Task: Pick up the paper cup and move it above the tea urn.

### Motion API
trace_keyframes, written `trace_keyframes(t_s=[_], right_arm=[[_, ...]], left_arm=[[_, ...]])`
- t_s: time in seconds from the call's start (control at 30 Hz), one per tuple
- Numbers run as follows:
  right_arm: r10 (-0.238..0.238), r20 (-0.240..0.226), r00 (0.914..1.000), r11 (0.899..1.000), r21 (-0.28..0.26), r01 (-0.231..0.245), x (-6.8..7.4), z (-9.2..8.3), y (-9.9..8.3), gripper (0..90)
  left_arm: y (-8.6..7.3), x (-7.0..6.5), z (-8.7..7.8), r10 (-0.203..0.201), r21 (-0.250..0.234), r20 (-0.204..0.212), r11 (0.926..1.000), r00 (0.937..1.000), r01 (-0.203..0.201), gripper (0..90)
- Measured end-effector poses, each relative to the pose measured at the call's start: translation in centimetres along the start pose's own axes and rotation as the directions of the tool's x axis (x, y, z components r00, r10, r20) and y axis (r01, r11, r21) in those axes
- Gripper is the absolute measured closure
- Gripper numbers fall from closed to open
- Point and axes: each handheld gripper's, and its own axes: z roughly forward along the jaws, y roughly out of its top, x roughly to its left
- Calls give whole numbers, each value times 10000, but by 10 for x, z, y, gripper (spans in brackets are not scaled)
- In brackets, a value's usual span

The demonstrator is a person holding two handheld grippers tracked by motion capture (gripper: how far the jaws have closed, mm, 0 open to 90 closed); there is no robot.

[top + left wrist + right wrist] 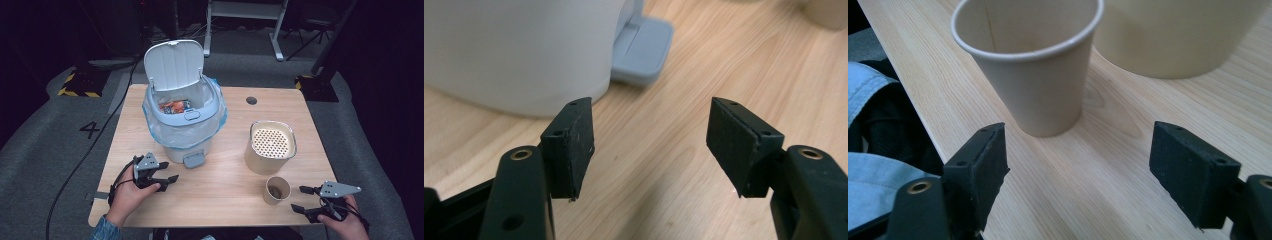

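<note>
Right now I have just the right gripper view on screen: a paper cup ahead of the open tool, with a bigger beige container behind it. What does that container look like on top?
Observer: From the high view, the beige container has a perforated top, dotted with small holes.
Operator: Is the paper cup empty?
Observer: Not quite; the paper cup has something dark at its bottom, too small to identify.
Operator: Where is the other tool?
Observer: The left tool sits open, holding nothing, low over the table beside the pedal of a white bin, whose lid stands open.
</note>
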Motion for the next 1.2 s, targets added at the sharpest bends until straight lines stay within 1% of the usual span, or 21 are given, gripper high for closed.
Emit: trace_keyframes(t_s=[0.1, 0.13, 0.2, 0.27, 0.3, 0.33, 0.37, 0.4, 0.47, 0.53, 0.57, 0.63, 0.67, 0.73, 0.8, 0.83, 0.87, 1.0, 1.1, 1.13, 1.2], right_arm=[[46, -87, 10000, 10000, -23, -46, 5, 9, 3, 232], [-14, -196, 9998, 10000, -46, 13, 8, 15, 5, 230], [-31, -262, 9997, 10000, -65, 30, 10, 18, 5, 226], [-143, -328, 9994, 9998, -155, 138, 14, 24, 8, 220], [-228, -378, 9990, 9992, -345, 215, 17, 29, 10, 211], [-228, -378, 9990, 9992, -345, 215, 17, 29, 10, 211], [-235, -353, 9991, 9986, -492, 218, 19, 32, 11, 208], [-203, -325, 9993, 9978, -633, 182, 21, 34, 12, 208], [-212, -179, 9996, 9964, -822, 197, 25, 40, 14, 192], [-232, -6, 9997, 9951, -963, 230, 26, 46, 17, 182], [-232, -6, 9997, 9951, -963, 230, 26, 46, 17, 182], [-248, 54, 9997, 9943, -1035, 252, 27, 49, 18, 180], [-238, 66, 9997, 9937, -1098, 244, 27, 50, 18, 178], [-264, 93, 9996, 9922, -1217, 273, 27, 54, 19, 181], [-334, 125, 9994, 9912, -1275, 348, 27, 56, 19, 205], [-336, 149, 9993, 9907, -1312, 353, 27, 56, 19, 232], [-344, 194, 9992, 9894, -1402, 368, 27, 57, 20, 267], [-322, 157, 9994, 9900, -1368, 341, 26, 56, 21, 281], [-448, 95, 9990, 9894, -1382, 457, 27, 55, 23, 288], [-535, 89, 9985, 9881, -1437, 542, 27, 52, 26, 290], [-556, 80, 9984, 9877, -1458, 562, 27, 51, 28, 290]], left_arm=[[-4, 2, 2, -68, 186, 34, 9998, 10000, 67, 351], [-6, 4, 3, -31, 314, -30, 9995, 10000, 32, 339], [-7, 4, 4, -4, 402, -71, 9992, 10000, 7, 337], [-8, 4, 6, 4, 522, -149, 9986, 9999, 4, 326], [-9, 5, 6, 63, 562, -193, 9984, 9998, -52, 316], [-10, 5, 7, 70, 641, -205, 9979, 9998, -57, 316], [-10, 6, 7, 130, 710, -234, 9974, 9996, -113, 311], [-11, 8, 8, 92, 763, -243, 9971, 9997, -73, 307], [-13, 10, 9, 79, 808, -302, 9967, 9995, -54, 289], [-15, 11, 10, 163, 996, -413, 9950, 9990, -121, 279], [-15, 11, 10, 163, 996, -413, 9950, 9990, -121, 275], [-17, 13, 11, 305, 1150, -532, 9931, 9981, -242, 267], [-18, 13, 13, 287, 1200, -541, 9925, 9981, -221, 264], [-19, 14, 14, 370, 1122, -598, 9932, 9975, -301, 257], [-19, 14, 14, 292, 1080, -610, 9939, 9977, -225, 261], [-19, 14, 14, 288, 1078, -642, 9939, 9975, -218, 261], [-19, 14, 14, 338, 1103, -696, 9936, 9970, -260, 258], [-19, 10, 16, 535, 1236, -900, 9914, 9945, -422, 247], [-19, 10, 16, 540, 1231, -921, 9915, 9943, -424, 244], [-19, 10, 16, 538, 1233, -920, 9915, 9943, -423, 244], [-19, 10, 16, 537, 1226, -921, 9916, 9943, -422, 244]])
